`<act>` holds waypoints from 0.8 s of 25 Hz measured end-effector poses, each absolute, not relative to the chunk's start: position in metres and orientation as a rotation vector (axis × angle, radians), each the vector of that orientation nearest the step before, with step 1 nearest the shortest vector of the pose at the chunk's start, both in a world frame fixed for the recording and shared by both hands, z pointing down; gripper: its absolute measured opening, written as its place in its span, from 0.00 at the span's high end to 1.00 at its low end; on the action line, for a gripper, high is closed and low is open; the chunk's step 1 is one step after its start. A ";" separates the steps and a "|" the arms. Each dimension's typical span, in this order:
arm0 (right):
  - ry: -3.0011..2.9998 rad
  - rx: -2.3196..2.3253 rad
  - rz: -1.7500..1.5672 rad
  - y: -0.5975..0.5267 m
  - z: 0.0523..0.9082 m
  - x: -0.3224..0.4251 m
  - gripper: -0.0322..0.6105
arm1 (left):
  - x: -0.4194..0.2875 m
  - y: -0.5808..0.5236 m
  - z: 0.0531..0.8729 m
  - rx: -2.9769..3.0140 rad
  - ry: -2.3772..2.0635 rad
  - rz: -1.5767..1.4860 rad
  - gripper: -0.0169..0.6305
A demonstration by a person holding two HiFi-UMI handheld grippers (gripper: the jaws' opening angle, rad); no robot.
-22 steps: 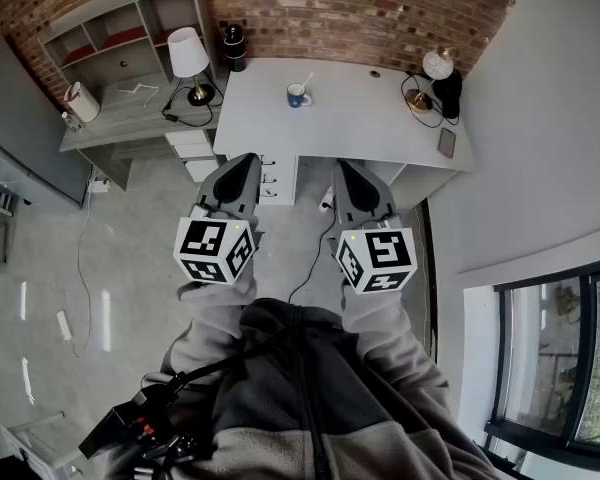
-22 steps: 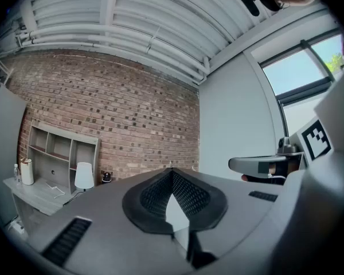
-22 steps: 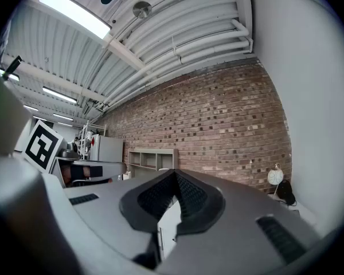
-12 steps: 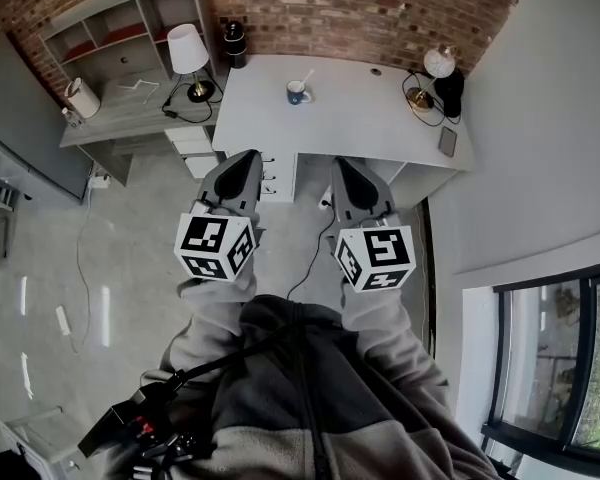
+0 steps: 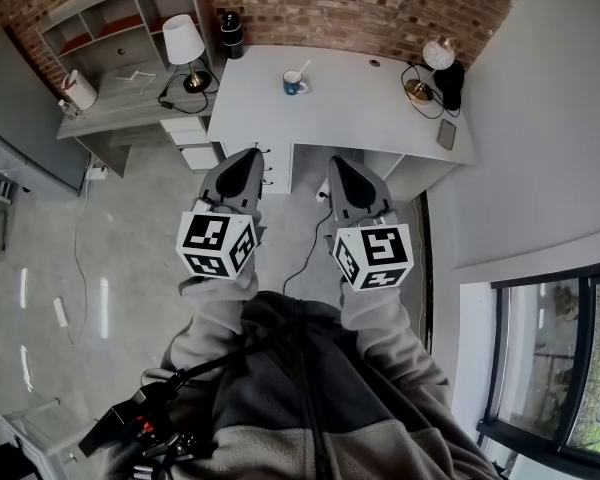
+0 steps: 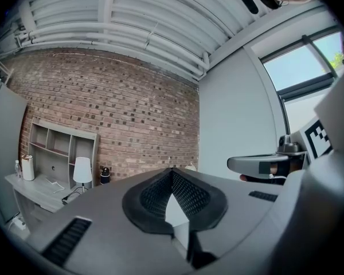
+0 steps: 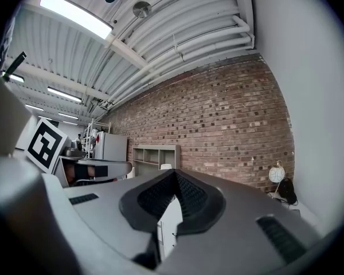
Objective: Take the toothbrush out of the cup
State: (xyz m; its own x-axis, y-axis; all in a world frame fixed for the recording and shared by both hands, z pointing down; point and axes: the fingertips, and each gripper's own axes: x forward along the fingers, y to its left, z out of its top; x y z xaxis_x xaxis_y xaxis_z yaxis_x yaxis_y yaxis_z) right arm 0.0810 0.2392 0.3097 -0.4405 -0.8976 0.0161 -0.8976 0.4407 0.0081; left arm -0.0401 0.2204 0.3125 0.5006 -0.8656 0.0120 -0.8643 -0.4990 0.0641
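A blue cup stands on the white desk far ahead in the head view, with a white toothbrush leaning out of it. My left gripper and right gripper are held side by side over the floor, well short of the desk, both shut with nothing between the jaws. In the left gripper view the jaws meet at the tips; the right gripper view shows its jaws likewise closed. The cup is not visible in either gripper view.
A grey shelf unit and side table with a white lamp stand left of the desk. A round lamp, dark object and a phone sit at the desk's right end. Drawers under the desk, cables on the floor.
The view has shifted a little; the desk and cup sit slightly higher and left in the head view. Both grippers keep their pose and stay shut.
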 end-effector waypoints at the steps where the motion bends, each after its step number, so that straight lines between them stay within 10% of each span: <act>1: -2.652 1.649 0.004 0.240 0.311 0.081 0.95 | -0.039 0.221 0.314 2.666 -1.541 -0.031 0.97; 20: -2.752 1.609 0.073 0.240 0.329 0.090 0.95 | -0.044 0.214 0.341 2.591 -1.594 -0.003 0.97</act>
